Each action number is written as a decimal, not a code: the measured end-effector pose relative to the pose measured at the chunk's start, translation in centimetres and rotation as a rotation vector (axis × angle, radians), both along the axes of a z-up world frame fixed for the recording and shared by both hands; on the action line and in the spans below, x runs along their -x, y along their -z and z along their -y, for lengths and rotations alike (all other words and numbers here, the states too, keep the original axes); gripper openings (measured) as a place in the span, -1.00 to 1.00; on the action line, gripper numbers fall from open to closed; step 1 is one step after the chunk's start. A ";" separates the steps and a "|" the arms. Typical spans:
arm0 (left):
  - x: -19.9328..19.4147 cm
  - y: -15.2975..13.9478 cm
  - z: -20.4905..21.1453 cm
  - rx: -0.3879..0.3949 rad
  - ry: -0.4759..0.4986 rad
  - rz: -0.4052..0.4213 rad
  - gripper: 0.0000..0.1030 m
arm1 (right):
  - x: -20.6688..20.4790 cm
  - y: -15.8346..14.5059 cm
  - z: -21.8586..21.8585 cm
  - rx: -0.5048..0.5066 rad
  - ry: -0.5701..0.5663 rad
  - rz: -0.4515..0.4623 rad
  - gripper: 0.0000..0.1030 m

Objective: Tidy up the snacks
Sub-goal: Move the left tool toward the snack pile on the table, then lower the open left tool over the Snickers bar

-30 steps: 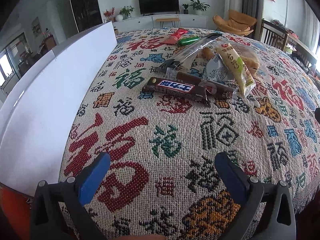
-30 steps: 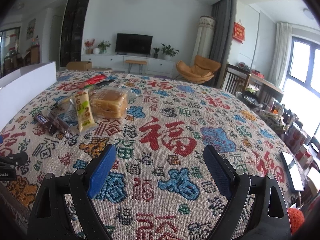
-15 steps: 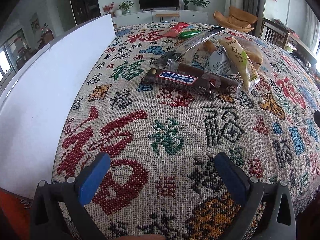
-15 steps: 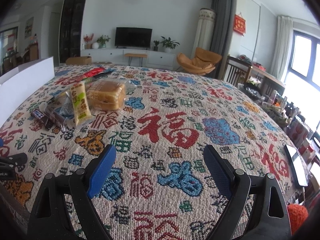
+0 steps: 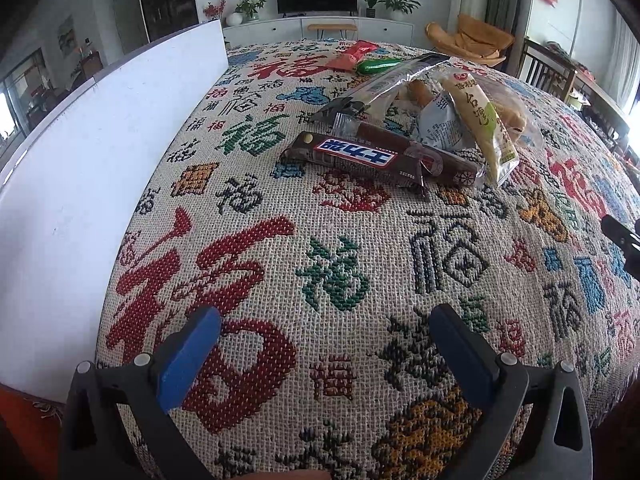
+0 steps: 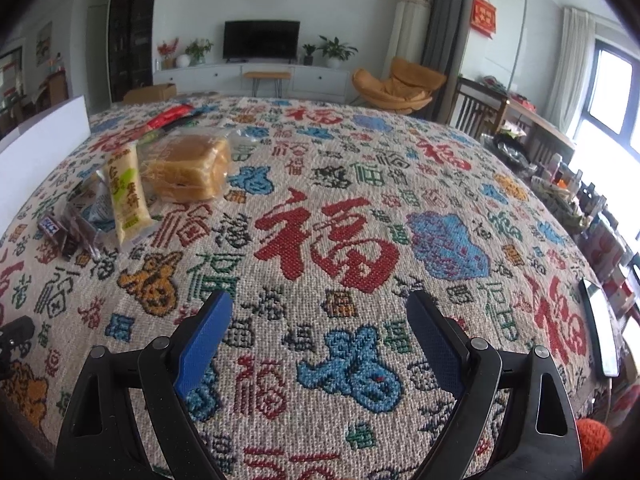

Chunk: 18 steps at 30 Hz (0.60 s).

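Hovering low over the patterned tabletop, the left hand-held gripper has its blue fingers spread wide with nothing between them, and points toward the snack pile ahead. The nearest item is a brown chocolate bar lying flat and crosswise, with a yellow-green packet and other wrapped snacks overlapping behind it; a red packet and a green one lie farther back. A white box wall stands along the left edge, probably the place for the snacks. The right hand-held gripper is likewise spread and empty, well apart from the bagged bread and the pile to its left. This looks like the approach before a first pick. Next the left one should advance and straddle the bar across its narrow width, taking care not to catch the wrappers touching it.
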<state>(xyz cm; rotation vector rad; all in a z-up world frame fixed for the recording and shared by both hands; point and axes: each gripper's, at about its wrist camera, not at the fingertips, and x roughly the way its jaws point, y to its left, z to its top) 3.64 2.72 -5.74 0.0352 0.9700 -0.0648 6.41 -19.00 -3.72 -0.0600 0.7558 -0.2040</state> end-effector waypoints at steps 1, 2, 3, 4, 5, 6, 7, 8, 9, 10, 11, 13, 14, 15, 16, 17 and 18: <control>0.0 0.0 0.0 0.000 0.003 0.000 1.00 | -0.8 0.4 0.3 0.004 0.000 -0.039 0.77; -0.1 0.0 0.0 0.000 0.005 -0.001 1.00 | -1.5 0.7 0.6 0.005 0.004 -0.070 0.77; -0.1 0.0 0.0 0.000 0.008 -0.002 1.00 | -2.1 0.9 0.9 -0.002 0.009 -0.092 0.77; -0.1 0.0 0.0 0.000 0.010 -0.003 1.00 | -2.8 1.2 1.3 -0.015 0.015 -0.110 0.77; -0.2 0.0 0.0 0.000 0.010 -0.005 1.00 | -3.3 1.4 1.7 -0.028 0.021 -0.122 0.77; -0.2 0.0 0.0 0.000 0.011 -0.006 1.00 | -3.9 1.6 2.2 -0.043 0.029 -0.134 0.77; -0.2 0.0 0.0 0.000 0.010 -0.007 1.00 | -4.6 1.9 2.5 -0.059 0.037 -0.145 0.77; -0.3 0.0 0.0 0.001 0.008 -0.007 1.00 | -5.1 2.1 2.9 -0.077 0.045 -0.150 0.77; -0.3 0.0 0.0 0.000 0.008 -0.004 1.00 | -5.6 2.2 3.3 -0.100 0.051 -0.144 0.77; -0.3 0.1 0.0 0.001 0.010 0.000 1.00 | -6.0 2.3 3.7 -0.120 0.062 -0.141 0.77; -0.4 0.1 0.0 0.002 0.012 0.004 1.00 | -6.3 2.4 4.0 -0.134 0.072 -0.139 0.77; -0.4 0.1 -0.1 0.003 0.013 0.016 1.00 | -6.6 2.4 4.2 -0.146 0.090 -0.130 0.77; -0.5 0.1 -0.1 0.003 0.012 0.019 1.00 | -6.6 2.5 4.3 -0.153 0.095 -0.126 0.77; -0.5 0.1 -0.1 0.003 0.010 0.018 1.00 | -6.7 2.5 4.4 -0.165 0.098 -0.127 0.77; -0.6 0.1 -0.1 0.003 0.008 0.015 1.00 | -6.7 2.5 4.5 -0.171 0.102 -0.127 0.77; -0.7 0.1 0.0 0.003 0.005 0.012 1.00 | -6.9 2.5 4.4 -0.172 0.102 -0.128 0.78; -0.8 0.1 0.0 0.002 0.001 0.008 1.00 | -7.1 2.5 4.3 -0.170 0.101 -0.129 0.78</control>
